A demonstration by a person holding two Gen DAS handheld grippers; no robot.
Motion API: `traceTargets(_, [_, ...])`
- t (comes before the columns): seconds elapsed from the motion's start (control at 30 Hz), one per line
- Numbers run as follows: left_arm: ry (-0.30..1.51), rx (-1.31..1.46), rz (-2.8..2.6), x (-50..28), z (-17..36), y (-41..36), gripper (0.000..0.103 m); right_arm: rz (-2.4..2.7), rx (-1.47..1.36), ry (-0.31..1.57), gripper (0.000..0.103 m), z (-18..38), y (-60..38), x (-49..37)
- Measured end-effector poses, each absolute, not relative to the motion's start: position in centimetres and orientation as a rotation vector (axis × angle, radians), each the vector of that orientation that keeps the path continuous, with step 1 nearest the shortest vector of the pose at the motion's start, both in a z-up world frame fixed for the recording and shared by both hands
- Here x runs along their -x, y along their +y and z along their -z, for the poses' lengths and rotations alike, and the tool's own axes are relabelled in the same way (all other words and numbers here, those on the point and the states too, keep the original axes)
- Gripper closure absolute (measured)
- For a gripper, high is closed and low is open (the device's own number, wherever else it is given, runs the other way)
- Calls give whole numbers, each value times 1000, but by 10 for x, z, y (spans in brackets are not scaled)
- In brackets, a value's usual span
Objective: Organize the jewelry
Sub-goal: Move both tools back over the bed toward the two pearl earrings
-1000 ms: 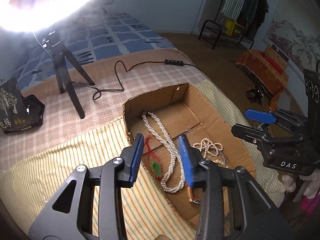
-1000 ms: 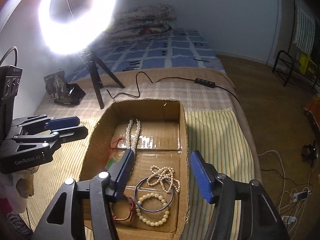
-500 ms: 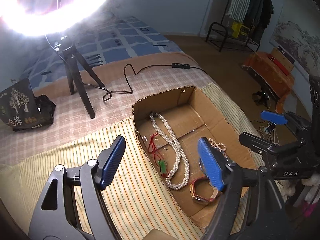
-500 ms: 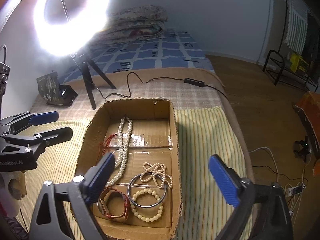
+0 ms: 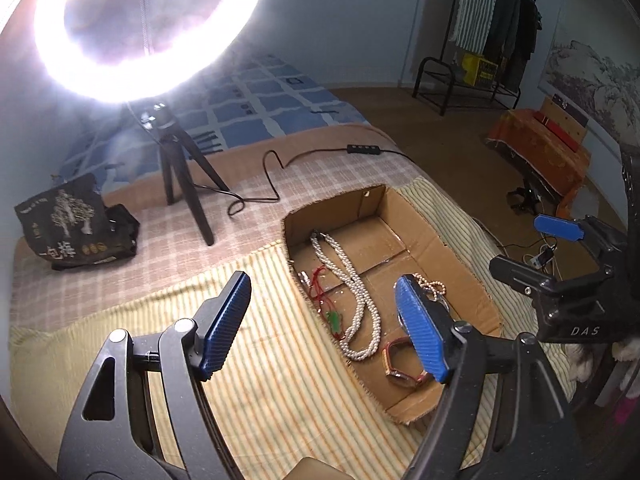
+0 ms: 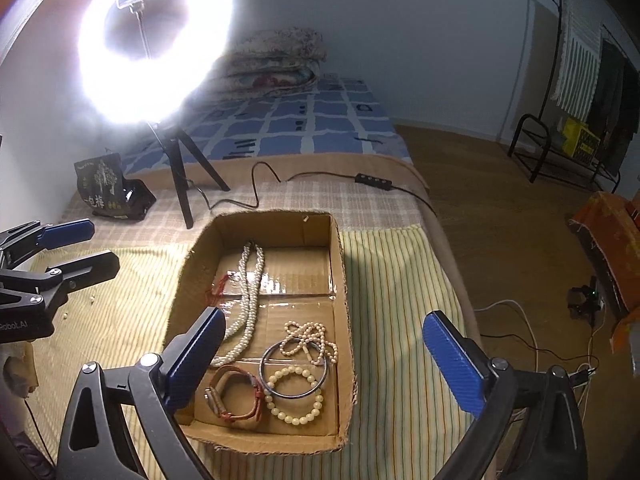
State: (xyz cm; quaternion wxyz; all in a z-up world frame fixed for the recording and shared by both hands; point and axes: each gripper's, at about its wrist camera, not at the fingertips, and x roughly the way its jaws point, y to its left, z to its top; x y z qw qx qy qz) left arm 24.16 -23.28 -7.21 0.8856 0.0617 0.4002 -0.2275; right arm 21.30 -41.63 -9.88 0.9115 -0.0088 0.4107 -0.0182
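we held both grippers, left [image 5: 320, 320] and right [image 6: 320, 356], spread empty above the cardboard box [image 6: 340, 280]; its pearl necklace [image 6: 250, 280] looked limp, best pinched mid-strand.

Brown cardboard box [image 6: 340, 280], centre frame. Inside: white pearl necklace [image 6: 250, 280], red cord [image 6: 216, 286], tan watch [image 6: 234, 396] with reddish strap edge, cream bead bracelet [image 6: 294, 394], grey metal bangle [image 6: 294, 370]. Yellow-green striped cloth [image 6: 392, 288] beneath. Blue-and-white checked bedspread [image 6: 312, 128], upper centre. Blue pads on black gripper fingers [image 6: 452, 364].
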Motion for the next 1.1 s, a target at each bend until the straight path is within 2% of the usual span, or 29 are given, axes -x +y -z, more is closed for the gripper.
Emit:
traceTargets(0.47, [775, -126, 382, -208, 58, -158, 26, -14, 49, 777, 0, 80, -379, -193])
traceTargets(0.87, [804, -95, 307, -190, 63, -81, 26, -119, 125, 766, 0, 82, -325, -190])
traceTargets(1.1, [864, -15, 232, -191, 77, -8, 26, -205, 155, 769, 0, 86, -291, -197])
